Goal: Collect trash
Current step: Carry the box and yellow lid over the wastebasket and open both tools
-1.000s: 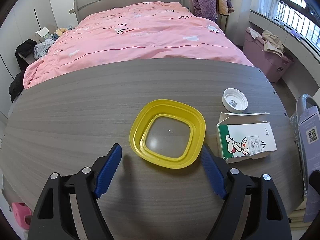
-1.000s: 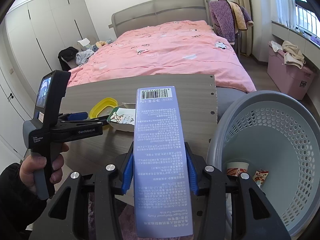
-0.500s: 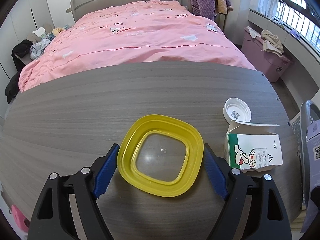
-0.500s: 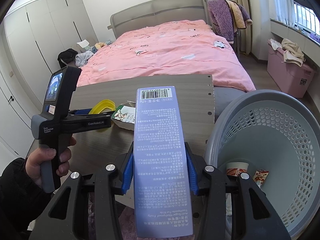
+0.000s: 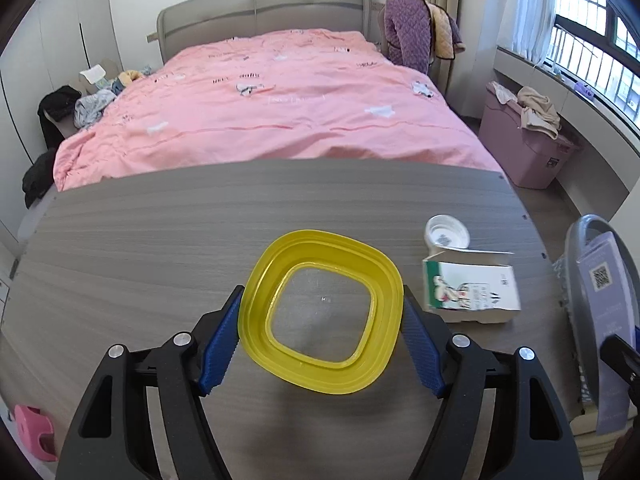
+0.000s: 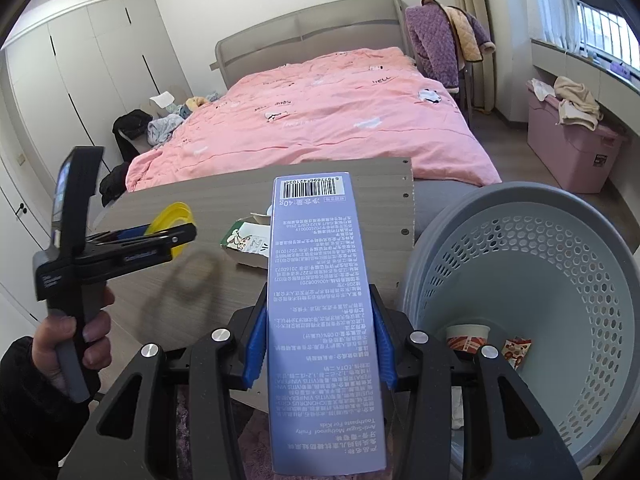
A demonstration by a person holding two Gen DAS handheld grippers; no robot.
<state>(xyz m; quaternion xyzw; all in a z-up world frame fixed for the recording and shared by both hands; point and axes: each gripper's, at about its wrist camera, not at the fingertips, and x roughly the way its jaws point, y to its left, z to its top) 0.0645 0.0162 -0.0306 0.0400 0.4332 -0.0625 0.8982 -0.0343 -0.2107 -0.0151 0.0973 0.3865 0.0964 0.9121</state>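
Note:
My left gripper (image 5: pixel 322 340) is shut on a yellow square plastic lid (image 5: pixel 384 300) and holds it lifted above the grey wooden table (image 5: pixel 160 248); its shadow lies on the table in the right wrist view, where the lid (image 6: pixel 170 216) also shows. My right gripper (image 6: pixel 320 348) is shut on a lavender toothpaste box (image 6: pixel 320 300), held beside the grey perforated basket (image 6: pixel 560 280). A torn milk carton (image 5: pixel 472 292) and a white cap (image 5: pixel 446 234) lie on the table's right side.
The basket holds a paper cup (image 6: pixel 468 334) and a snack wrapper (image 6: pixel 516 350). A pink bed (image 5: pixel 260 112) stands behind the table. A pink storage bin (image 5: pixel 528 152) sits by the window. The table's right edge is next to the basket.
My left gripper closed around the yellow lid and lifted it off the table. The right gripper with the toothpaste box stayed almost still.

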